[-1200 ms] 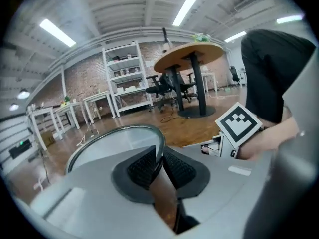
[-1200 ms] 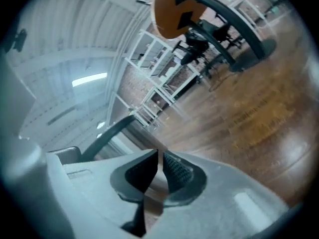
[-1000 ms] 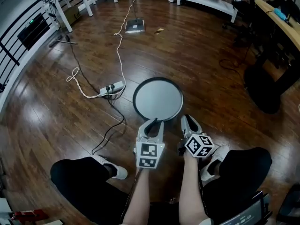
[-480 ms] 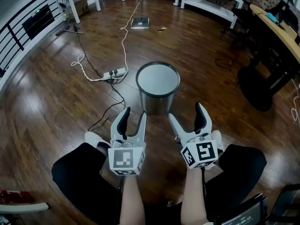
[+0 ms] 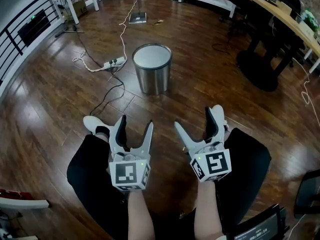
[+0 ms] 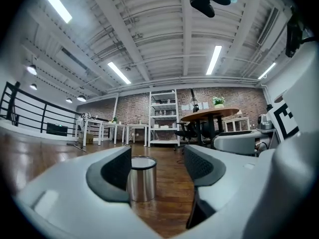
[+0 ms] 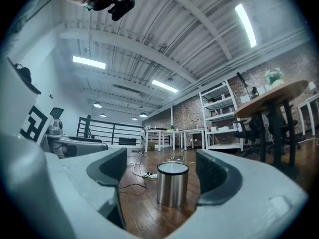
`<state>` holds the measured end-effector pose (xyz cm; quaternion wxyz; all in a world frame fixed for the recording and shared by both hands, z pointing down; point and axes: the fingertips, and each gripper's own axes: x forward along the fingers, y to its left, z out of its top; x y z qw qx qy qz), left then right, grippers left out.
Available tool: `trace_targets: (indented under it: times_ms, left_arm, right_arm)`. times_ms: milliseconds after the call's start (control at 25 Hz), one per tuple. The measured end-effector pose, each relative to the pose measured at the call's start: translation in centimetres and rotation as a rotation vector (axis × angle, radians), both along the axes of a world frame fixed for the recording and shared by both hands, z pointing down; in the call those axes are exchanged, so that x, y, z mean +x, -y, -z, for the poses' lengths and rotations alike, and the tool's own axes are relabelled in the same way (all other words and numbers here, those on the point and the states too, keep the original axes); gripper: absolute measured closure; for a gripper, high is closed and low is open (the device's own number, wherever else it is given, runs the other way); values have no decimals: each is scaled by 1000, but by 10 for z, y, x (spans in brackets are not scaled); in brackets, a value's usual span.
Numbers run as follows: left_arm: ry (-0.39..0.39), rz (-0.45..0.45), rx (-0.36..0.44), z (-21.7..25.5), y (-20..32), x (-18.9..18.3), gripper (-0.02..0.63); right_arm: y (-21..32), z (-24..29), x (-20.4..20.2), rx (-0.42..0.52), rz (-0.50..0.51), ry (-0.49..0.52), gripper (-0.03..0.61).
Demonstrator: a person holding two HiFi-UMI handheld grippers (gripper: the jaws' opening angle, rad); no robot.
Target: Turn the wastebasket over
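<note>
The wastebasket (image 5: 152,69) is a steel cylinder with a black rim and a flat pale top, standing on the wooden floor well ahead of both grippers. It shows small and far off in the left gripper view (image 6: 142,180) and the right gripper view (image 7: 172,183). My left gripper (image 5: 134,124) hovers over the person's left knee, and its jaws are opening with nothing between them. My right gripper (image 5: 196,120) is held beside it over the right knee, jaws also opening and empty. Both point level toward the basket.
A power strip (image 5: 114,62) with white and black cables lies left of the basket. A flat device (image 5: 138,18) sits farther back. A round black table base (image 5: 257,69) stands at the right, a black railing (image 5: 20,29) at the left. The person's legs and a white shoe (image 5: 92,124) are below the grippers.
Both grippers have pulled back from the wastebasket toward the person and risen. Their jaws have gone from nearly shut to wide apart. The basket now stands alone, farther off.
</note>
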<state>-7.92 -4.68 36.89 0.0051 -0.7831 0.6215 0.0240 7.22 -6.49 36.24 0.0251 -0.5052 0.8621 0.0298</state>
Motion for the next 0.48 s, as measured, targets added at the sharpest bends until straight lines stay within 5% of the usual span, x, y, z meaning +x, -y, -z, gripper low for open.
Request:
trace_targets:
  times_ms: [480]
  left_arm:
    - [37,28,45,13,-163,25,275]
  right_arm:
    - [-153,8,46,20,-39,-7,166]
